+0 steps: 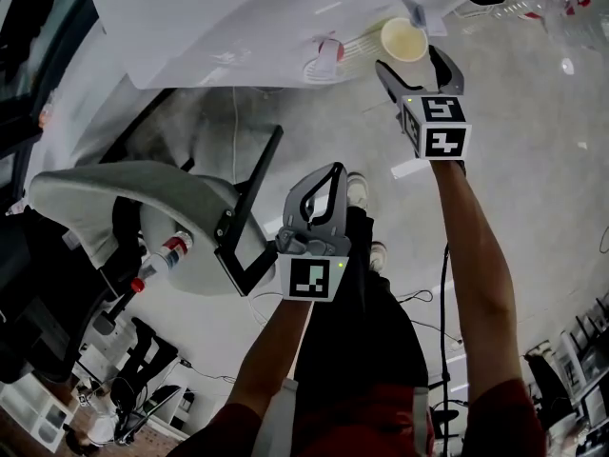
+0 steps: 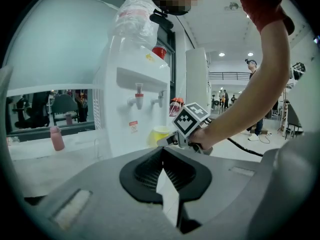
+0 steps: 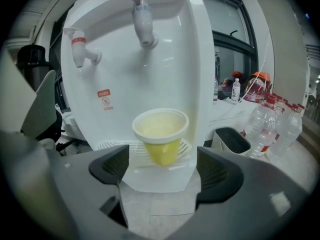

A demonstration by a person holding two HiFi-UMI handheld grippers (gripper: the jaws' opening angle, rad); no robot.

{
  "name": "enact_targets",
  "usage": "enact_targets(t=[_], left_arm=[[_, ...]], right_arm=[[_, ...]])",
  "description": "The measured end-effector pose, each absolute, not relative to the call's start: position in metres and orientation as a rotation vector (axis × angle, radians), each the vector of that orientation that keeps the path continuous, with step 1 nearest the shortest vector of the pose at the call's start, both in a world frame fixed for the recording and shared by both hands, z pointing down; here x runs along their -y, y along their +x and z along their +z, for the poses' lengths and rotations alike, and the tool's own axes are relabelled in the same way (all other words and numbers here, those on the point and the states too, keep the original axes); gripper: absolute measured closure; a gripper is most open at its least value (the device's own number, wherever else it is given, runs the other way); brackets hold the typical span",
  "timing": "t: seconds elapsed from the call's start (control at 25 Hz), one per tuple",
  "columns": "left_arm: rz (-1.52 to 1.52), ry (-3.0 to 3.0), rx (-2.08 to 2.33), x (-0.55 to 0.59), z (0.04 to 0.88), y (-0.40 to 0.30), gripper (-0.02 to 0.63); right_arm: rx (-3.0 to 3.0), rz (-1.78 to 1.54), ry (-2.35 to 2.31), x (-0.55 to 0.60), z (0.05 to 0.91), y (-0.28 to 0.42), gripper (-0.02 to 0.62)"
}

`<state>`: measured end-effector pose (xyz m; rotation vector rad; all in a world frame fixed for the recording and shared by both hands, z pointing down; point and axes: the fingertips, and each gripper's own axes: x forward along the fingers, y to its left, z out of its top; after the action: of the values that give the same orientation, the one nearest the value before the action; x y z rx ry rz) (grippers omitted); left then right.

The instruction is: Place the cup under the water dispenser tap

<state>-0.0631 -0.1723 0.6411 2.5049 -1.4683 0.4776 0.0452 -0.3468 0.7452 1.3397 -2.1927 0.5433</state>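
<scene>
A yellow paper cup (image 3: pixel 161 134) stands upright on the white drip grille (image 3: pixel 112 146) of the water dispenser (image 3: pixel 165 69), roughly beneath the grey-blue tap (image 3: pixel 142 21); a red tap (image 3: pixel 80 46) is to its left. My right gripper (image 3: pixel 161 171) is open, one jaw on each side just short of the cup, neither touching it. From above, the cup (image 1: pixel 403 38) sits just beyond the right gripper (image 1: pixel 416 72). My left gripper (image 1: pixel 324 190) hangs lower and nearer me, shut and empty. In the left gripper view its jaws meet (image 2: pixel 162 171), facing the dispenser (image 2: pixel 135 109) and cup (image 2: pixel 159 134).
A grey office chair (image 1: pixel 143 208) stands to the left of my left arm. Right of the dispenser are a dark bin (image 3: pixel 230 139) and several clear plastic bottles (image 3: pixel 272 124). A pink bottle (image 2: pixel 56 138) rests on a ledge at the left. People stand in the far background.
</scene>
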Motion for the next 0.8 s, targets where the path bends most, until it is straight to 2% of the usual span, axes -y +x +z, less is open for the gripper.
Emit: enact_targets(t=[0.56,0.8], left_arm=[[0.380,2.503,1.501,0.142,0.574,-0.050,0.603],[0.322,2.499,1.540,0.116,0.533,-0.047,0.603]], right_arm=[[2.141,0.709,1.389,0.225,0.727,0.071,0.192],[2.160,0.688,1.381,0.170,0.686,0.087,0.191]])
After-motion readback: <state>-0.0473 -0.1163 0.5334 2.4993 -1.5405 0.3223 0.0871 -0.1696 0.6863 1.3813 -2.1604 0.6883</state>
